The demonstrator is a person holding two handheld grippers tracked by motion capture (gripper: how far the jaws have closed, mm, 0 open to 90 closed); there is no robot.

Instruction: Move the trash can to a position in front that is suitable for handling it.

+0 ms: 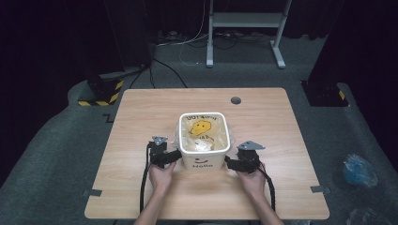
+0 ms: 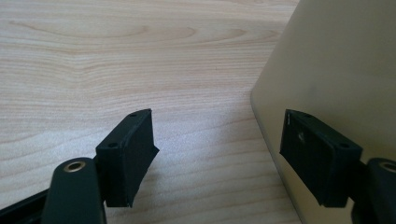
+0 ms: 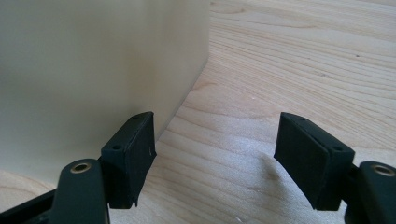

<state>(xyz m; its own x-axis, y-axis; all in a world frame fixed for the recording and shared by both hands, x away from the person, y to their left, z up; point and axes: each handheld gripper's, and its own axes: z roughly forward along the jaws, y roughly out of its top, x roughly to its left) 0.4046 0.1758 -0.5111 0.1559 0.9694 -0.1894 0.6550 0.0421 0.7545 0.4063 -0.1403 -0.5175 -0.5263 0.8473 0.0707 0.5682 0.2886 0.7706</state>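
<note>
A white square bin [image 1: 204,158] stood just below the centre of the high view, on the middle of the wooden desk [image 1: 141,117]. It was lined with a clear plastic bag [image 1: 204,133] printed with a yellow smiling figure, and its near wall carried a dark curved mark above the word "Hello".

The left hand-held gripper [image 1: 178,154] sat at the bin's lower left corner in the high view, held by the person's left hand [image 1: 162,176]. In the left gripper view [image 2: 217,156] its 2 black jaws stood wide apart; bare desk lay between them, and the bin's pale wall [image 2: 336,70] rose at the right of the frame, behind the right-hand jaw. Whether that jaw touched the wall could not be told.

The right hand-held gripper [image 1: 227,160] mirrored it at the bin's lower right corner, in the right hand [image 1: 252,180]. In the right gripper view [image 3: 215,156] its jaws were also wide, with nothing gripped; the bin wall [image 3: 93,60] filled the upper left of the frame behind the left-hand jaw.

A black cable [image 1: 143,187] trailed from each gripper toward the bottom edge. A small grey round cap [image 1: 235,100] lay in the desk's far edge, upper centre. Beyond the desk, a white metal frame [image 1: 244,21] stood on the grey floor [image 1: 56,140], and a crumpled blue-tinted bag [image 1: 359,169] lay at the right.
</note>
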